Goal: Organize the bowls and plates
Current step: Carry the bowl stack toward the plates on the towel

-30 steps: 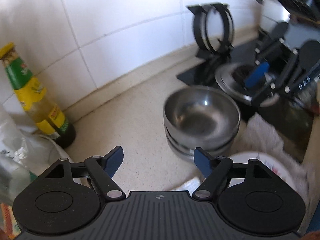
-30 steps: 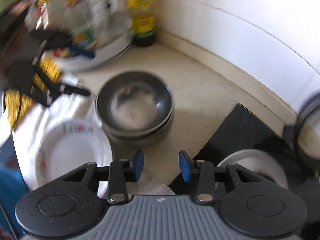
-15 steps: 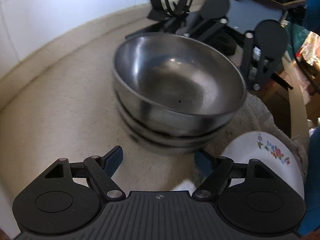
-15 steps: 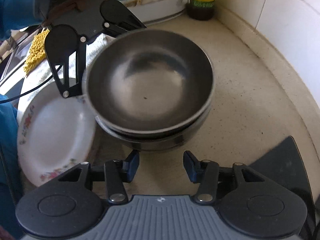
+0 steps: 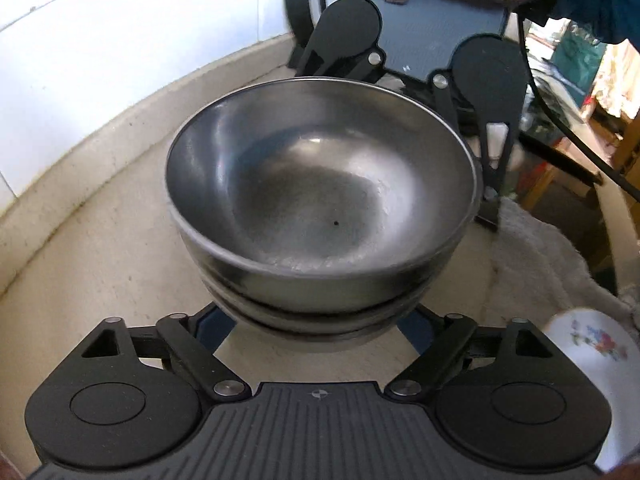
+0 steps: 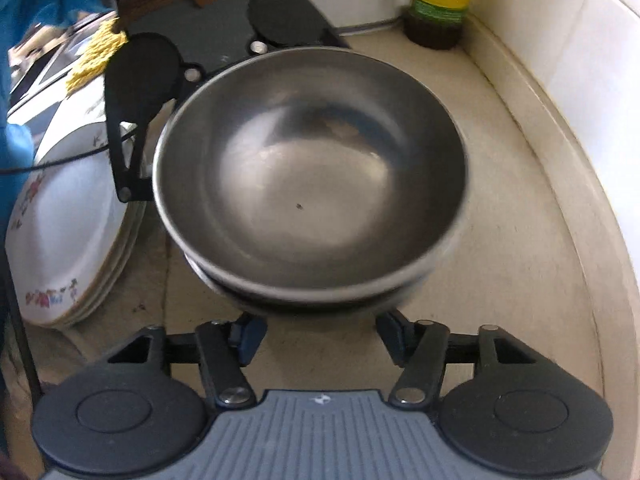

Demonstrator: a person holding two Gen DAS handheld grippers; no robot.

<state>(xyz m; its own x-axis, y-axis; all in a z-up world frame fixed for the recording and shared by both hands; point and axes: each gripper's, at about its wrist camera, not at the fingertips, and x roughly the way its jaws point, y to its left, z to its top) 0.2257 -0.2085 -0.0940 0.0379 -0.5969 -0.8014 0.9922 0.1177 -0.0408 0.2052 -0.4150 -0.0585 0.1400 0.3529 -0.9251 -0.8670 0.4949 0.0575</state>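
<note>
A stack of steel bowls [image 5: 320, 184] stands on the beige counter and fills the middle of both views [image 6: 308, 168]. My left gripper [image 5: 316, 326] is low at the near side of the stack. Its jaws are opening, and the blue fingertips [image 5: 216, 328] flank the bottom bowl with no grip showing. My right gripper [image 6: 320, 336] faces it from the opposite side, jaws also opening, fingertips [image 6: 248, 336] at either side of the stack's base. Each gripper's black body shows beyond the bowls in the other's view. White floral plates [image 6: 60, 232] lie stacked to the left in the right wrist view.
A tiled wall and raised counter edge [image 6: 560, 160] run close past the bowls. An oil bottle [image 6: 438, 0] and a white tray [image 6: 352, 0] stand in the corner. A white towel [image 5: 540, 260] lies under the plates [image 5: 596, 356]. A black ring rack [image 5: 304, 8] stands behind.
Both grippers have come down and in toward the bowl stack from opposite sides, so the bowls loom larger. Both pairs of jaws stand wider than before.
</note>
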